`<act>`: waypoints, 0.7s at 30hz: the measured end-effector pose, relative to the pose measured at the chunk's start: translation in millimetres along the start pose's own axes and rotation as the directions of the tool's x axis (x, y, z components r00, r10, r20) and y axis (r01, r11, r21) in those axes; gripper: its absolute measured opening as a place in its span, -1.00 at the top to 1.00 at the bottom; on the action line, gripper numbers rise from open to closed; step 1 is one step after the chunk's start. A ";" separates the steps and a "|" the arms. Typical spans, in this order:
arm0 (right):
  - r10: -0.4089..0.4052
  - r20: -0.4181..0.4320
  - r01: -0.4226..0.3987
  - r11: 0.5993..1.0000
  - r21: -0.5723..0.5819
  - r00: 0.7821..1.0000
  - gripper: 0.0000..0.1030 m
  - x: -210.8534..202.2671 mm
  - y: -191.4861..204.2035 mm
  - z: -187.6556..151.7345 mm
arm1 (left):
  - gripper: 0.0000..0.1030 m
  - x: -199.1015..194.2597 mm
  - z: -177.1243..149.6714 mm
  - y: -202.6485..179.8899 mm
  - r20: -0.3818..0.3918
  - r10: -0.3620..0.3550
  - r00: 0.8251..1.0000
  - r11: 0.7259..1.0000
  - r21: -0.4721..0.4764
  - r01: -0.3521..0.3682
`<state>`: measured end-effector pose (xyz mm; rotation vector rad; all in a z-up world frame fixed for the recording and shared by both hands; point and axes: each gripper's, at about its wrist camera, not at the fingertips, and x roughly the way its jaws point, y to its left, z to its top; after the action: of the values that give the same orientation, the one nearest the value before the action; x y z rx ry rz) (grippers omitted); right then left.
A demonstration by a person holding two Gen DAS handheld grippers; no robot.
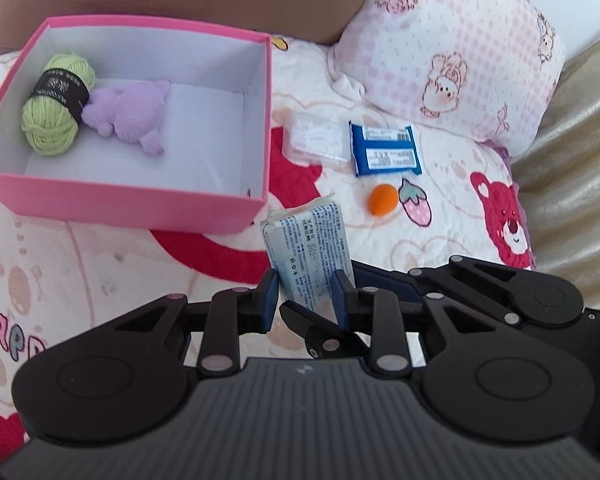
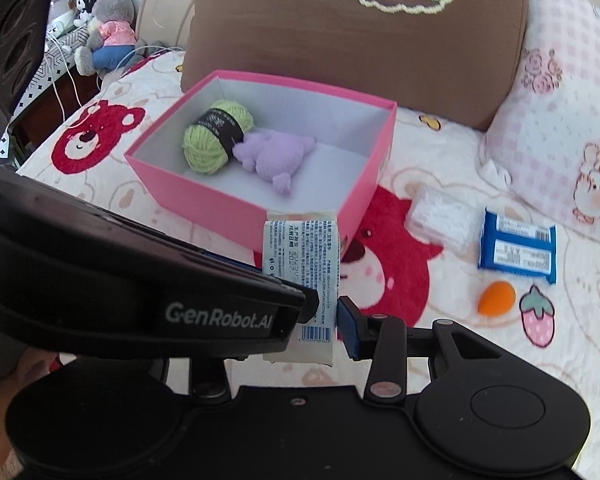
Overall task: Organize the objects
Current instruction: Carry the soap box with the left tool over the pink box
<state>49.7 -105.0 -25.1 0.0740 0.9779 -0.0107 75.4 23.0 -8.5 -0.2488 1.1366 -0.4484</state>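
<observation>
A pale blue tissue pack (image 1: 306,248) (image 2: 298,264) with printed text hangs above the quilt, just in front of the pink box's near corner. My left gripper (image 1: 306,300) is shut on its lower part, blue pads (image 1: 270,298) pressing both sides. My right gripper (image 2: 314,330) is shut on the same pack; one blue pad (image 2: 348,328) shows, while the other is hidden behind the left gripper's black body (image 2: 180,304). The open pink box (image 1: 124,196) (image 2: 204,196) holds a green yarn ball (image 1: 56,112) (image 2: 216,140) and a purple plush (image 1: 132,114) (image 2: 272,156).
On the bear-print quilt right of the box lie a clear plastic case (image 1: 316,140), a blue snack packet (image 1: 386,152) and an orange egg-shaped sponge (image 1: 383,199). A pink pillow (image 1: 452,48) and a brown cushion (image 2: 360,40) stand behind. Stuffed toys (image 2: 108,28) sit far left.
</observation>
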 end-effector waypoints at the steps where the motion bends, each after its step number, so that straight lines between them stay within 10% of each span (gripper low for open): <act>1: -0.001 0.003 0.001 1.000 0.000 1.000 0.11 0.4 1.0 2.4 | 0.48 -0.8 2.2 1.4 0.004 0.001 1.000 1.000 0.001 -0.001; 21: -0.001 0.016 0.001 1.000 0.005 1.000 0.12 38.3 4.7 67.0 | 0.49 6.8 63.0 36.1 0.066 0.037 0.997 0.999 -0.008 -0.037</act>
<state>126.8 -103.8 -19.3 0.0779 0.9616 -0.0149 143.1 49.6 -3.3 -0.2460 1.0765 -0.4008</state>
